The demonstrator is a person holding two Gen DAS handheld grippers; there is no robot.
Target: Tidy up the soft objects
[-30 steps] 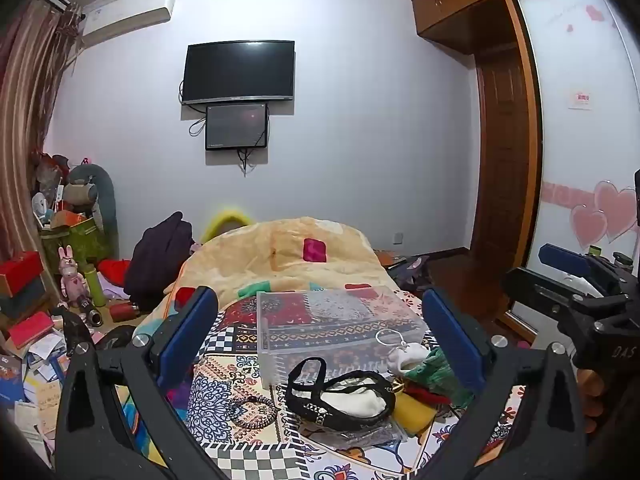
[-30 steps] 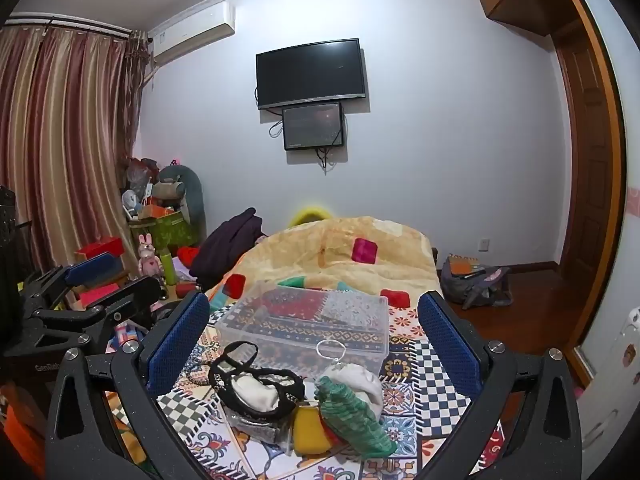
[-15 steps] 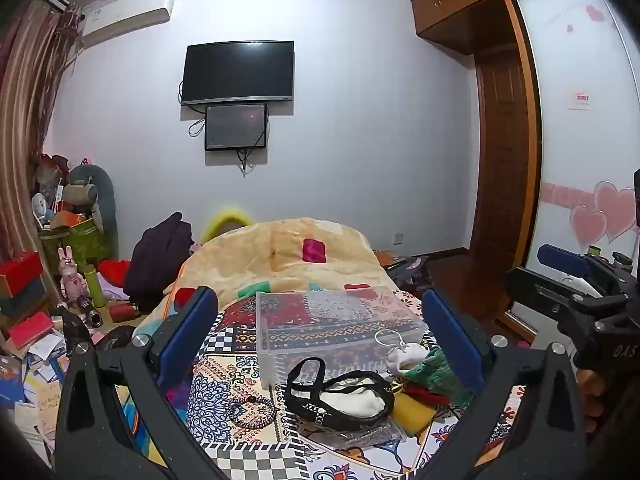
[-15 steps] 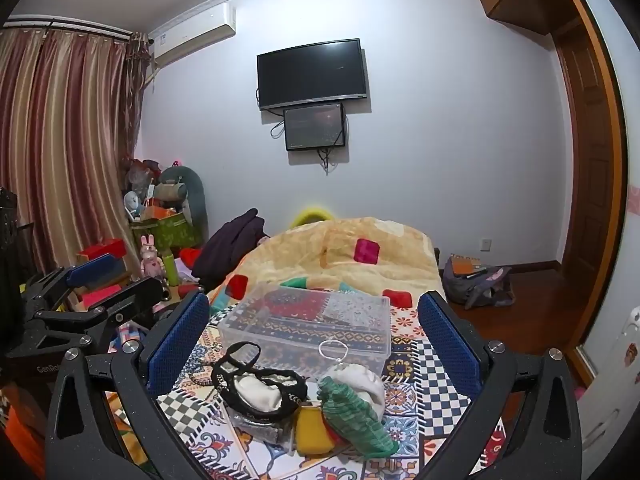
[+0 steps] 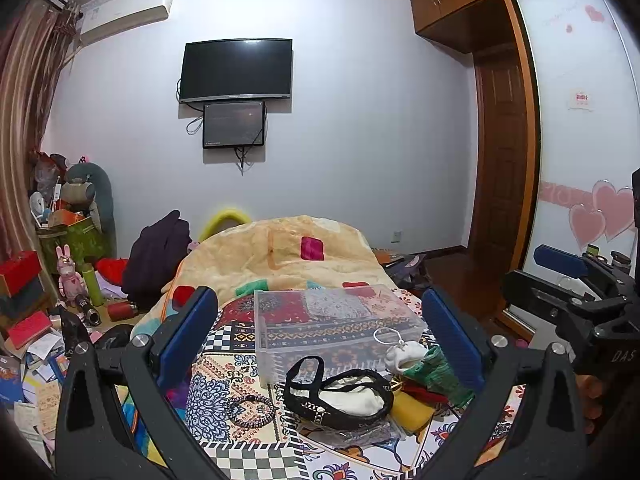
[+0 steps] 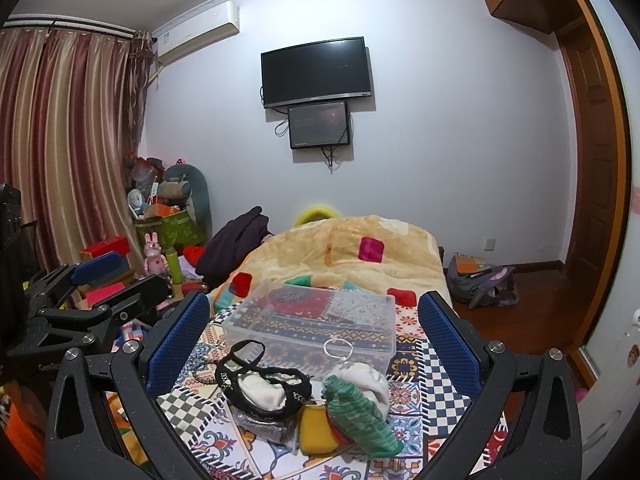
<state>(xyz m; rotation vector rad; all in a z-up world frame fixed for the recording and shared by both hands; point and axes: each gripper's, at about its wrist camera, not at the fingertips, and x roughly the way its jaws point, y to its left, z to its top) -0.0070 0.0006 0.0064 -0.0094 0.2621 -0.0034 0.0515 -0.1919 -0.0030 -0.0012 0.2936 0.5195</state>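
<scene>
Left wrist view: left gripper (image 5: 320, 336), fingers spread wide, nothing between them, held above the near end of the bed (image 5: 240, 364) with its patterned cover. Clear plastic box (image 5: 336, 324), lidless and holding nothing, stands on the cover mid-bed. Just in front of it, toward the near edge, a heap of soft things: black lace-trimmed garment (image 5: 336, 394) lying over a white cloth, white sock with a ring (image 5: 402, 354), green knit piece (image 5: 438, 372), yellow pouch (image 5: 412, 410). A dark beaded loop (image 5: 250, 410) lies apart on the left of the heap. This view alone shows the wardrobe door with pink hearts (image 5: 600, 216) and, at the right border, the right gripper (image 5: 568, 280) seen side-on. Right wrist view: right gripper (image 6: 314, 340), fingers likewise spread wide and gripping nothing, over the same near edge. Box (image 6: 316, 320) and heap appear again, the green knit piece (image 6: 360, 416) now nearest, the garment (image 6: 264, 384) to its left. Only here: striped curtain (image 6: 60, 152), a backpack (image 6: 480, 280) on the floor beside the bed's right edge, and the left gripper (image 6: 100, 284) at the left border.
</scene>
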